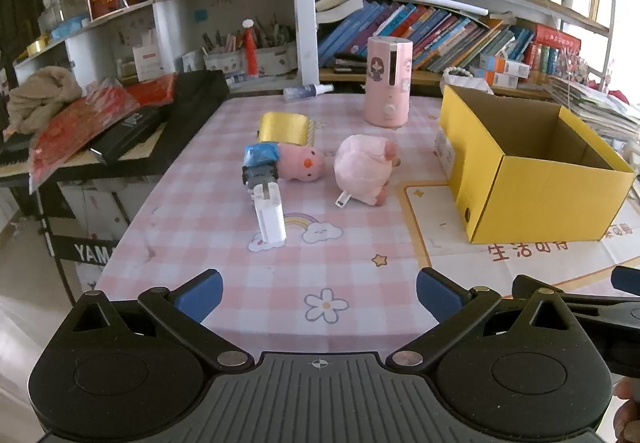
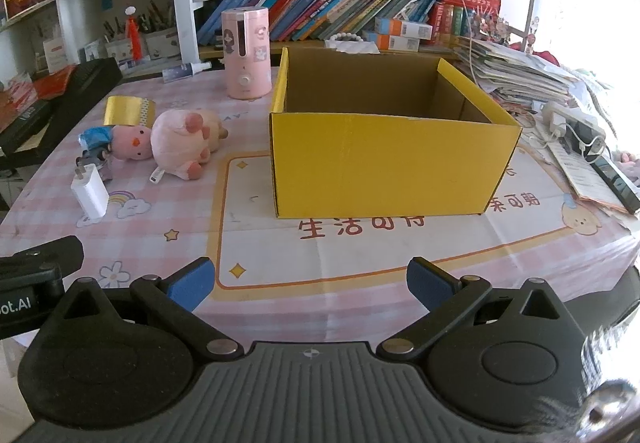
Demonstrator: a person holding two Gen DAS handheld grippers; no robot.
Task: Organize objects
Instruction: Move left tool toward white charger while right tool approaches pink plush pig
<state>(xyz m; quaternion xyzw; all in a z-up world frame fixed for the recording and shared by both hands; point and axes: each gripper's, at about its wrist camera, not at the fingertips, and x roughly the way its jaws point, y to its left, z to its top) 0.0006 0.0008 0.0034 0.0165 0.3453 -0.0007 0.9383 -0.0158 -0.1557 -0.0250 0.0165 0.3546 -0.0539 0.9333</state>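
An open, empty yellow cardboard box [image 2: 392, 159] stands on the pink checked tablecloth; it is at the right in the left wrist view [image 1: 536, 199]. Left of it lie a round pink plush [image 1: 366, 169] [image 2: 182, 143], a small pink doll with a blue top [image 1: 288, 161] [image 2: 124, 141], a white charger plug [image 1: 270, 217] [image 2: 90, 193] and a gold tape roll [image 1: 286, 129] [image 2: 128, 111]. My left gripper [image 1: 318, 293] is open and empty, low over the near table edge. My right gripper [image 2: 310, 283] is open and empty in front of the box.
A pink humidifier [image 1: 388, 81] [image 2: 246, 53] and a small spray bottle [image 1: 308, 91] stand at the back. Bookshelves rise behind. A black keyboard with red packets [image 1: 120, 119] is at the left. Stacked papers and a power strip [image 2: 568, 123] lie at the right.
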